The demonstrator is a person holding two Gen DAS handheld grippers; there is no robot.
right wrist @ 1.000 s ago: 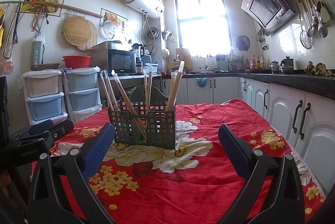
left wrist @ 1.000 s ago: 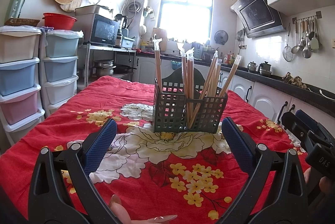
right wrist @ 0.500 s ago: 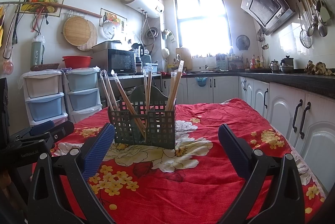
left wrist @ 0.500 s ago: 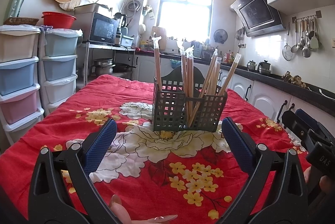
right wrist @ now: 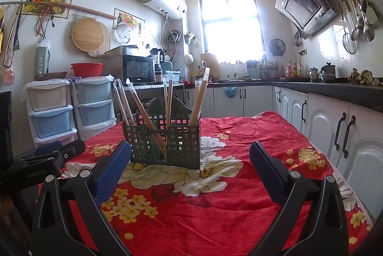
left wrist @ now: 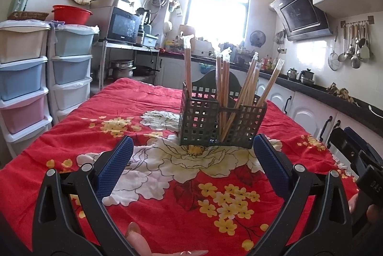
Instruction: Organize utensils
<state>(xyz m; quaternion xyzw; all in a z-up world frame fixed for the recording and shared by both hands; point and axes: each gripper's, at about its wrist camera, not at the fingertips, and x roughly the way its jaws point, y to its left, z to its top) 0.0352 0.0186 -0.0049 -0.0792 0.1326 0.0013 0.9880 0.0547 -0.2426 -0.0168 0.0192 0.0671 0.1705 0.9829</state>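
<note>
While both grippers hover above the table, neither holds anything. The left gripper (left wrist: 192,161) has its two blue-padded fingers (left wrist: 114,166) spread wide, with bare cloth between them. The right gripper (right wrist: 190,163) is likewise spread wide and empty; its left pad (right wrist: 112,168) sits just in front of the caddy's near left corner in the right wrist view, and contact cannot be confirmed.

The dark green lattice caddy (left wrist: 221,120) stands upright on the red floral tablecloth (left wrist: 167,184), over a large white flower print, ahead of both grippers. A divider splits it into compartments, and a raised arched handle plate rises at its back.

Wrapped wooden chopsticks (left wrist: 223,86) stand in the caddy. In the left wrist view, one bundle (left wrist: 188,66) stands nearly upright in the left compartment, one stands close to the divider, and several lean rightward in the right compartment.

A fingertip of the person (left wrist: 136,239) shows at the lower edge of the left wrist view. The right gripper's body appears at that view's right edge (left wrist: 359,160).

Stacked plastic drawer units (left wrist: 24,74) stand left of the table, and white base cabinets (right wrist: 347,136) run along its right side.
</note>
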